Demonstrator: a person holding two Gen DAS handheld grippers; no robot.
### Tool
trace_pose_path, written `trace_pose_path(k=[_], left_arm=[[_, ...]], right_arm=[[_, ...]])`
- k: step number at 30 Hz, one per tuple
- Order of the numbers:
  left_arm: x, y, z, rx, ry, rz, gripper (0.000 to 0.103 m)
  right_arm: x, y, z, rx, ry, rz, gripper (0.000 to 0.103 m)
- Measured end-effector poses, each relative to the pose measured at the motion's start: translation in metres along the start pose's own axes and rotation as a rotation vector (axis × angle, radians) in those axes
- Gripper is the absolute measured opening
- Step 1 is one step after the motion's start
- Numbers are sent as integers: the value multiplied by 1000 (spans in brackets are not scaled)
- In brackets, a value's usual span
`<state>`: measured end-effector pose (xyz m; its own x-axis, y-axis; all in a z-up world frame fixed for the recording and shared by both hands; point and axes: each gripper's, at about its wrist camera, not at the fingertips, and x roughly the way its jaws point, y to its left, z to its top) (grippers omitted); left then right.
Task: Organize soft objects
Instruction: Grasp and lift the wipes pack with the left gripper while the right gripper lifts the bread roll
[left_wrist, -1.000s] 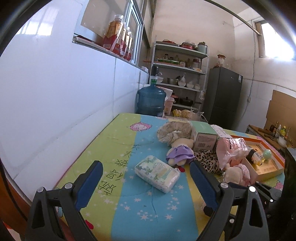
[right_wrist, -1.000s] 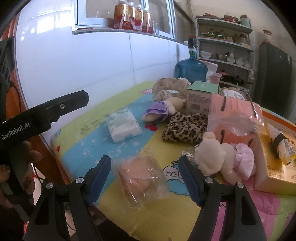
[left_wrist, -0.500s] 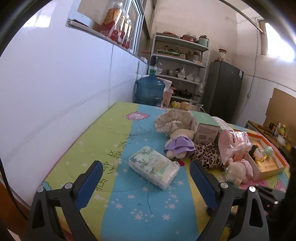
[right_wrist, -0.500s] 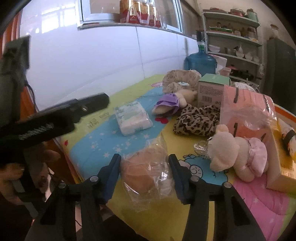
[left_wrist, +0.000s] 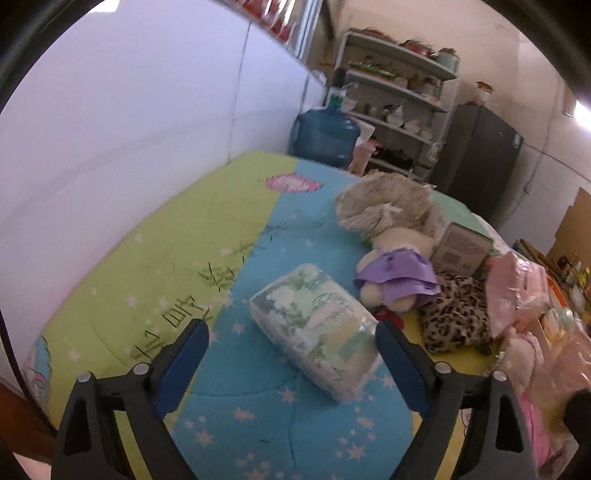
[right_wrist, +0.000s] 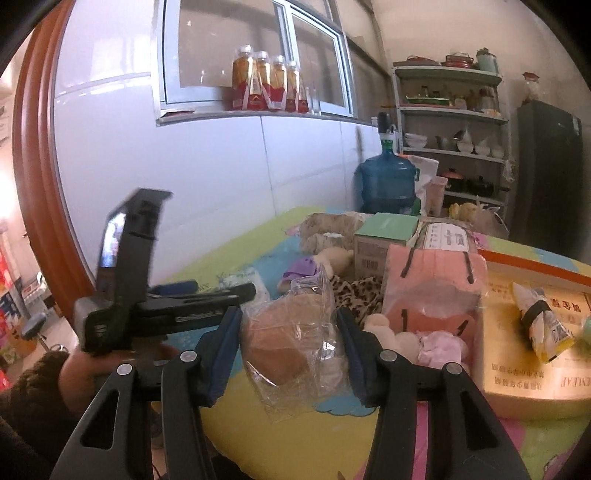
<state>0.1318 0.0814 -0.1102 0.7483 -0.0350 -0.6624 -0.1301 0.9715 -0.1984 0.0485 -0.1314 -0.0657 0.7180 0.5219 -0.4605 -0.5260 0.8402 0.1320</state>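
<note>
Worktop (left_wrist: 110, 280) space on the star-print cover was what we judged the bagged bun (right_wrist: 280, 343) needed, as the right tool (right_wrist: 288, 332) clasped it, raised, between its blue pads. Its thin wrap called for a light squeeze, we thought. Our left tool (left_wrist: 291, 354) gaped, straddling the tissue pack (left_wrist: 317, 325).

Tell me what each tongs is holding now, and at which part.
The right tongs grip the bagged bun by its two sides, through the clear plastic. The left tongs are open and hold nothing; the tissue pack lies between them.
</note>
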Motion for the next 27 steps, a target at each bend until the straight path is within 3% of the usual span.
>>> trace_pose_path(k=[3, 8, 12, 13, 21, 27], left_arm=[[7, 1, 1, -23, 13, -10, 90], [17, -13, 7, 24, 50, -3, 84], [19, -29, 10, 57, 54, -78, 35], [19, -33, 10, 67, 52, -84, 30], [3, -48, 6, 112, -7, -67, 25], [-33, -51, 8, 151, -86, -47, 25]], right_arm=[[-3, -7, 0, 16, -12, 18, 54], [0, -15, -1, 42, -23, 40, 54], [5, -19, 0, 54, -20, 52, 54], [5, -20, 0, 55, -20, 53, 54], [5, -26, 1, 61, -16, 46, 54], [2, -23, 5, 57, -30, 37, 54]])
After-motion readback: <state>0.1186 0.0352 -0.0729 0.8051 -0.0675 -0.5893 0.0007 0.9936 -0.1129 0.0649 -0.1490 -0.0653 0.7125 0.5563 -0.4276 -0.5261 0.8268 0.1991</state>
